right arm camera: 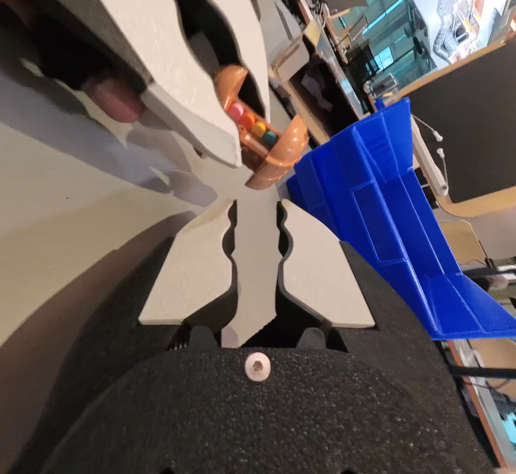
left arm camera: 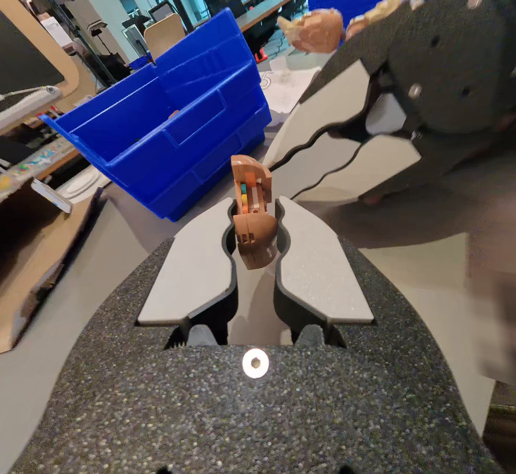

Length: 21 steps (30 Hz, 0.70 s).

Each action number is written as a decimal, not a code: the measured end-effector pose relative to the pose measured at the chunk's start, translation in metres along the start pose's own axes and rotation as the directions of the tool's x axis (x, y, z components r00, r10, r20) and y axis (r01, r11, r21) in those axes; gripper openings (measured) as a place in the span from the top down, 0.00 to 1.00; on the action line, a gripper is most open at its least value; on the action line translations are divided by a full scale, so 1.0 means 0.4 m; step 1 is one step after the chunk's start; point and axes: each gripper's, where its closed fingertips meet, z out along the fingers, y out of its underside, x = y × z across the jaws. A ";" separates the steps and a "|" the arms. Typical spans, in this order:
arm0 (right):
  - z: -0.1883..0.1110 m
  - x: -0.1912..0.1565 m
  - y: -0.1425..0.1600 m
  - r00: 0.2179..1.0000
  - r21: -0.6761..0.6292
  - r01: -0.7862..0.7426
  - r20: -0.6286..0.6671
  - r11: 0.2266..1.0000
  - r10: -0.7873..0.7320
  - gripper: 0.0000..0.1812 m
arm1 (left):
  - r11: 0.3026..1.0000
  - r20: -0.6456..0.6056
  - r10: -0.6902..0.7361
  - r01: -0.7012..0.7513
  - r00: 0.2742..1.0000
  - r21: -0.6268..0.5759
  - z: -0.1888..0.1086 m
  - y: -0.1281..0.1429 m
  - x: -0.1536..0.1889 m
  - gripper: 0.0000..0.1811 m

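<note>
The left gripper (left arm camera: 254, 206) pinches a brown brick-built toy (left arm camera: 252, 210) with coloured studs above the grey table (left arm camera: 92, 293), near the blue bin (left arm camera: 173, 131), while the right gripper (right arm camera: 256, 205), tilted, points toward it, fingers spread and empty.

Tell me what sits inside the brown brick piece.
Inside the brown brick piece: a row of pink, orange, yellow and teal round studs. The left tongs cover its far end.
</note>
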 end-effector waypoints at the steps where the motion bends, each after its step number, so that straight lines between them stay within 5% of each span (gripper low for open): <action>1: 0.007 0.000 0.007 1.000 -0.025 0.007 -0.006 1.000 -0.007 0.83 | 0.999 -0.011 -0.034 0.034 0.999 0.015 -0.002 -0.005 -0.001 0.86; 10: 0.028 0.016 -0.009 0.998 -0.036 -0.046 -0.051 0.998 0.044 0.79 | 0.993 -0.055 -0.101 0.104 0.993 0.051 -0.004 -0.024 0.007 0.86; 21: 0.039 0.026 -0.004 0.994 -0.070 -0.096 -0.060 0.993 0.092 0.76 | 0.975 0.051 0.224 -0.224 0.973 -0.018 0.009 -0.015 0.040 0.87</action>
